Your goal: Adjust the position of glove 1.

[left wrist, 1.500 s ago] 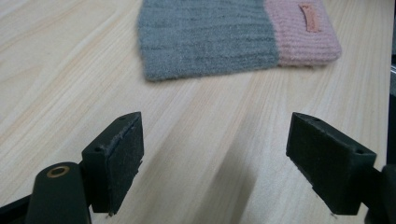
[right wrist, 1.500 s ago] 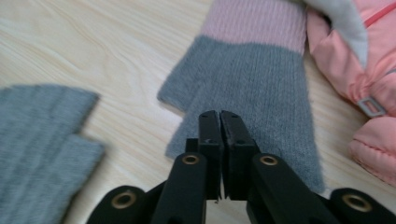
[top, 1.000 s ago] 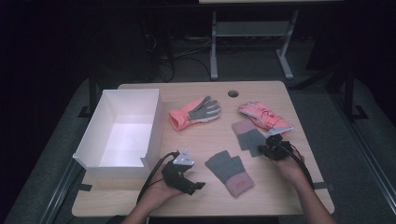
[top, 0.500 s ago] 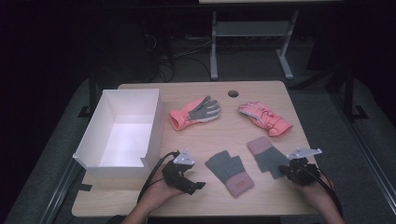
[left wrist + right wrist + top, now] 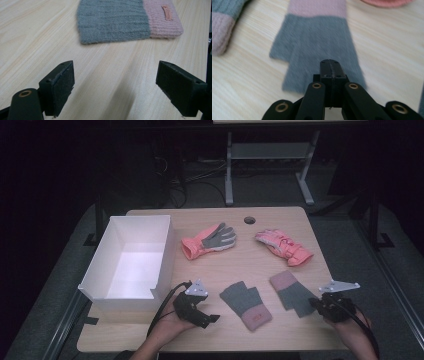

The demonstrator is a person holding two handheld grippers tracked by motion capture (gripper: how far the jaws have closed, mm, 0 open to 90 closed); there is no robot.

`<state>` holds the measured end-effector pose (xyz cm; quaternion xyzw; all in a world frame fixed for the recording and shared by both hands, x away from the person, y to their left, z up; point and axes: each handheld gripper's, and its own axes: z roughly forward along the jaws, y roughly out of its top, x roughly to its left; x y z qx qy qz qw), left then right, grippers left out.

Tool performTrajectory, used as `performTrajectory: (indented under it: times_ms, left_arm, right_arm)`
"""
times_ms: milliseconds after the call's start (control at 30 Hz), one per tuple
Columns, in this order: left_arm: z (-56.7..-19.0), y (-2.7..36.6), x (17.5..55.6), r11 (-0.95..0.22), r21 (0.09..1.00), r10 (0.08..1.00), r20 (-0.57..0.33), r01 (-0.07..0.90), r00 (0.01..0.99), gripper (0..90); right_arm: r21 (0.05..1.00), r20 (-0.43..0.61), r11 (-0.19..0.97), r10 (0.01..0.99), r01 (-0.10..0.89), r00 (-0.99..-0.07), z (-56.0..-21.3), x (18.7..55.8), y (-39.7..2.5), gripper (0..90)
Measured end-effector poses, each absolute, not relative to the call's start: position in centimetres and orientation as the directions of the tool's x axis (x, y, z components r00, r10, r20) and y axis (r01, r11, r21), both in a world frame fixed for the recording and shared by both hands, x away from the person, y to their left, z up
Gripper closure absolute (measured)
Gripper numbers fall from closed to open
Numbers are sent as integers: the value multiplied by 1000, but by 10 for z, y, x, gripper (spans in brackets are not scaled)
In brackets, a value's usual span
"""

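so, nearest the person, the right tool (image 5: 318,304) sits at the fingertip end of the right grey-and-pink knit glove (image 5: 294,291), and in the right gripper view its jaws are pressed flat together above the grey fingers of that glove (image 5: 317,50). whether any knit is pinched between them i cannot tell; the closed tips seem to lie over the glove edge rather than around it. the left tool (image 5: 200,312) rests on the counter (image 5: 230,330) with its jaws spread wide and holding nothing, aimed at the left grey-and-pink knit glove (image 5: 246,304), which in the left gripper view lies a little beyond the jaws (image 5: 125,20), grey end nearer the left pad.

the step in hand looks like gathering gloves, probably toward the white box (image 5: 120,292) at the left. to do it well, i would slide the left tool forward, low and level, until 1 pad goes under the grey edge and the other over it, then close on a full fold of knit, not just fuzz. the right tool would need to part its jaws first and bite the finger end squarely.

farther off, 2 pink ski gloves lie well apart: one palm-up (image 5: 207,241), one by the far right (image 5: 283,246).
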<state>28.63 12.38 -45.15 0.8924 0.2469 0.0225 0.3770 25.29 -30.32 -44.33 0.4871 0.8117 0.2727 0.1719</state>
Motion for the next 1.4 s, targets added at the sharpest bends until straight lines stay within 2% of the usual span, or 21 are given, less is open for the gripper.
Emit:
performTrajectory:
  times_ms: [267, 700, 800, 833, 933, 1033, 1200, 1400]
  left_arm:
    - [-451, 124, 286, -595, 685, 456, -143, 421, 878, 149]
    - [-452, 122, 287, -611, 672, 446, -143, 417, 884, 149]
    - [-452, 122, 287, -612, 672, 446, -142, 417, 884, 149]
    - [-452, 122, 286, -602, 677, 453, -147, 423, 879, 149]
    - [-452, 122, 287, -606, 674, 453, -145, 423, 880, 149]
    - [-452, 122, 286, -603, 679, 452, -143, 420, 881, 149]
    - [-453, 123, 289, -609, 677, 448, -136, 413, 884, 149]
    - [-453, 123, 288, -604, 678, 453, -142, 419, 880, 149]
  right_arm:
    - [563, 3, 419, 860, 712, -510, -453, 252, -298, 900]
    - [570, 44, 517, 757, 638, -652, -453, 260, -241, 900]
    - [583, 25, 534, 742, 613, -670, -450, 263, -236, 900]
    - [621, 8, 513, 752, 592, -659, -442, 270, -237, 900]
    - [654, -24, 487, 778, 579, -628, -436, 285, -243, 900]
    - [689, -15, 412, 831, 597, -557, -435, 322, -254, 900]
    - [701, -6, 387, 843, 599, -538, -436, 351, -250, 900]
    - [693, 4, 415, 816, 590, -578, -443, 379, -229, 900]
